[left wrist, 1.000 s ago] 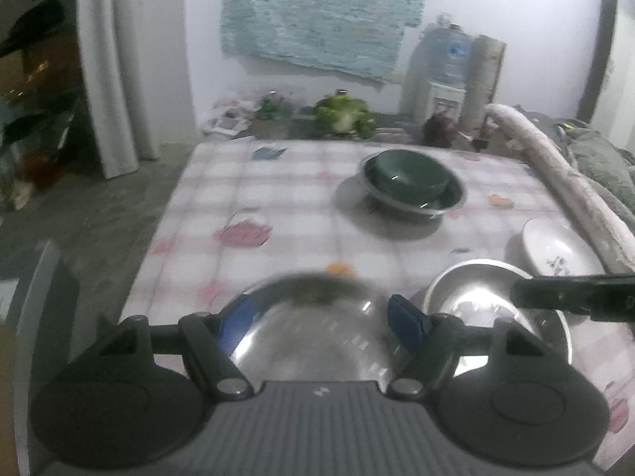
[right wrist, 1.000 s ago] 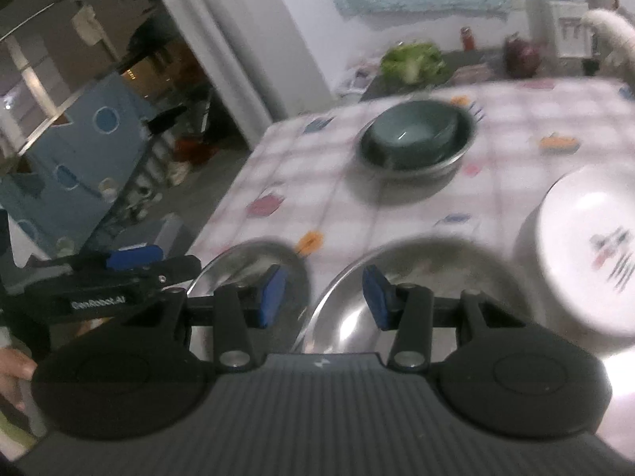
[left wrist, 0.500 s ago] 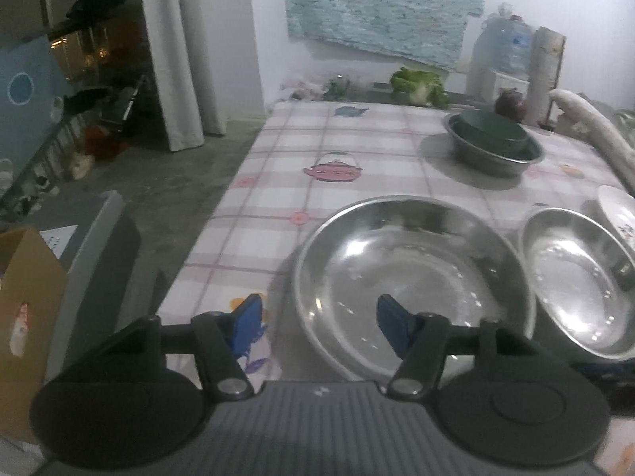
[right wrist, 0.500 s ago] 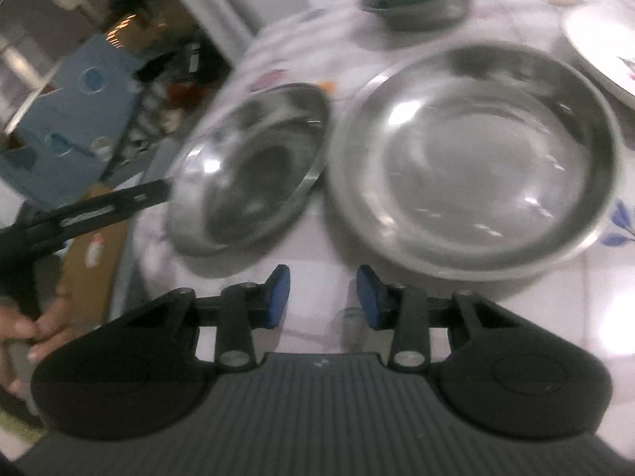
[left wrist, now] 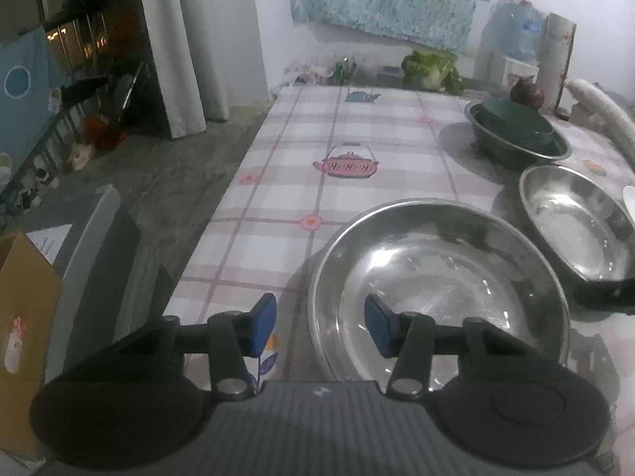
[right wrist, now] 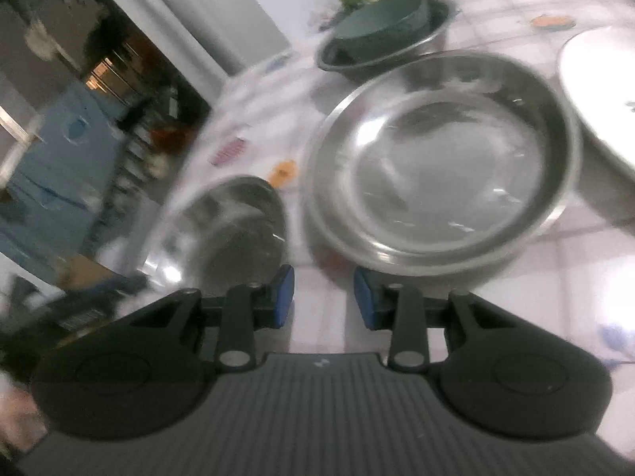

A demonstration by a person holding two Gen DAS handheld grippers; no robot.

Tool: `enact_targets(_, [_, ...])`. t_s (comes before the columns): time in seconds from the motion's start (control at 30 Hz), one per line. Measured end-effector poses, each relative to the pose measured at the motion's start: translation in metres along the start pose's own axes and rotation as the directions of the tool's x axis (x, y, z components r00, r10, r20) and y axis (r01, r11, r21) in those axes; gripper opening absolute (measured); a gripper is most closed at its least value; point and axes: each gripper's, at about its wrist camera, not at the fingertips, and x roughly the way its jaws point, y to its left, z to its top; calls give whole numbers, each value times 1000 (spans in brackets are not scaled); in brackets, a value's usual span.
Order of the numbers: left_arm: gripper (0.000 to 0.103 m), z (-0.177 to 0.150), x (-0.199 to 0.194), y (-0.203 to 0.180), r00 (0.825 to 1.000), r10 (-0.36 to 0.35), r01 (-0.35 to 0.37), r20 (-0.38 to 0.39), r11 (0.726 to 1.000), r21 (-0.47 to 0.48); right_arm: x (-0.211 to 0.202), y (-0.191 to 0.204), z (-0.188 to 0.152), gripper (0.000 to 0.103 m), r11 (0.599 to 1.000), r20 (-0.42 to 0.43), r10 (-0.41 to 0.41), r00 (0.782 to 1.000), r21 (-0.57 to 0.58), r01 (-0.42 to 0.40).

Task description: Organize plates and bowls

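Two steel bowls sit side by side on the tabletop [left wrist: 357, 150]. Your left claw [left wrist: 320, 325], closing in, straddles the near steel bowl's [left wrist: 436, 289] rim, nothing pinched yet. In the right view, your right claw [right wrist: 323, 297] gapes empty before the second bowl [right wrist: 440, 162], ready for stacking.

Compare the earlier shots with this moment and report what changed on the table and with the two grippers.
Both grippers have come down toward the near rims of the steel bowls. The left gripper now straddles the rim of the left steel bowl, and its jaws have just been closing. The right gripper, jaws narrowing slightly, has nothing between them. Neither presses on anything. The right steel bowl, green bowl and white plate stayed put.
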Motion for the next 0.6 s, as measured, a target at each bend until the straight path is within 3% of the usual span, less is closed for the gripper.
enact_targets(0.23, [51, 2, 11, -5, 998, -10, 11, -54, 1000, 2, 15, 11, 1, 38, 999, -24, 31, 999, -15, -32])
enact_targets(0.33, [39, 1, 15, -8, 997, -2, 2, -71, 1000, 7, 22, 15, 0, 38, 999, -30, -2, 1000, -46, 0])
enact_targets(0.5, [20, -4, 15, -16, 996, 49, -46, -72, 998, 46, 33, 17, -3, 17, 998, -42, -16, 999, -59, 14])
enact_targets(0.6, [17, -7, 10, -16, 996, 16, -13, -87, 999, 36, 29, 20, -5, 10, 997, -41, -11, 999, -71, 8])
